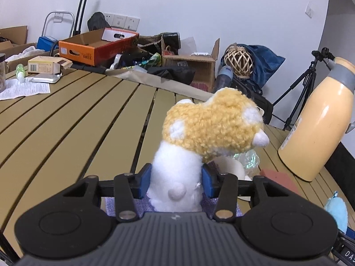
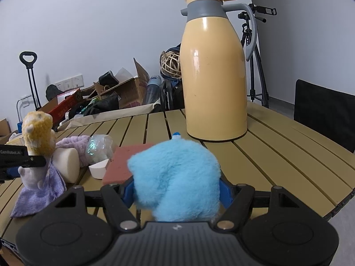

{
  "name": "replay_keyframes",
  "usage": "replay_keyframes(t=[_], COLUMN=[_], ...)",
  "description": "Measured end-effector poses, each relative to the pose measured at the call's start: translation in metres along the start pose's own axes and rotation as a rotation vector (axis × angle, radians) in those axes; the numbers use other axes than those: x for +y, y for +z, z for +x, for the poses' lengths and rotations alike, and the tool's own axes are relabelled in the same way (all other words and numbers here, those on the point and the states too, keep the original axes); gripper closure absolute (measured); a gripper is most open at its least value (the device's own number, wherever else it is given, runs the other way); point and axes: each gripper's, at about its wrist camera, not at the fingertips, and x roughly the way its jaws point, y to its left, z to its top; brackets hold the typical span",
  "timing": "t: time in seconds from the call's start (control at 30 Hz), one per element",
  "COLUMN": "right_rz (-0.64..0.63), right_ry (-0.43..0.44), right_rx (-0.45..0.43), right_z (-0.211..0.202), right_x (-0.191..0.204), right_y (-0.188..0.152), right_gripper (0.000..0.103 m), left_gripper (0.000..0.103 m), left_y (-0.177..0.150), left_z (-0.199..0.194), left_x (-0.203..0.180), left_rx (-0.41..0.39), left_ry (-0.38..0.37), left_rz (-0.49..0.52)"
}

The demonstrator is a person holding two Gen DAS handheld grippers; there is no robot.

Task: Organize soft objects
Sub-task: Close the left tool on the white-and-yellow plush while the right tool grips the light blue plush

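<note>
A: Start at the left. The left gripper (image 1: 176,182) has its blue pads (image 1: 144,181) against the white body of the yellow-and-white curly plush animal (image 1: 208,130). Is that a hold?

B: It looks like one. The body bulges above the pads and narrows where they press, and the yellow head leans out to the right of the jaws. The toy stands over the lilac knitted cloth (image 2: 42,186) on the tan slatted table (image 1: 77,115).

A: And beside it?

B: In the right wrist view, just right of the cloth, lie a cream foam cylinder on its side (image 2: 70,164), a crinkled clear wrapper with a green shimmer (image 2: 98,147), a small white scoop-shaped cup (image 2: 98,168) and a flat brick-red sponge block (image 2: 124,161). They sit close together, some touching.

A: Further right?

B: The right gripper (image 2: 177,194) is closed on the fluffy sky-blue plush (image 2: 177,177); the fur spills over both pads. Behind it stands the tall yellow thermos jug with a grey collar and handle (image 2: 216,71), apart from the plush.

A: So how should the left hand go about it?

B: I'd say lift the yellow plush straight up before moving sideways, so the cloth underneath doesn't drag along. The grip is low on the body and the head is heavy to one side, so it may droop or twist; keep the squeeze firm but not crushing, and move slowly.

A: And the right hand?

B: Hold level, clear of the jug, and keep the two toys from bumping as they are gathered.
</note>
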Motion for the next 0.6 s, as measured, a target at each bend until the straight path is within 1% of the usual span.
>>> replay_keyframes(t=[0.3,0.6], right_rz=[-0.011,-0.026], right_ry=[0.027,0.074], right_rx=[-0.006,-0.024], right_z=[-0.005,-0.022], right_x=[0.008,0.021], right_y=[0.0,-0.003], right_gripper=[0.033,0.033], left_gripper=[0.057,0.057], left_y=[0.001,-0.004], left_z=[-0.024,-0.064], left_x=[0.002,0.007], left_rx=[-0.052,-0.118], left_ry=[0.014,0.033], left_rz=[0.033,0.082])
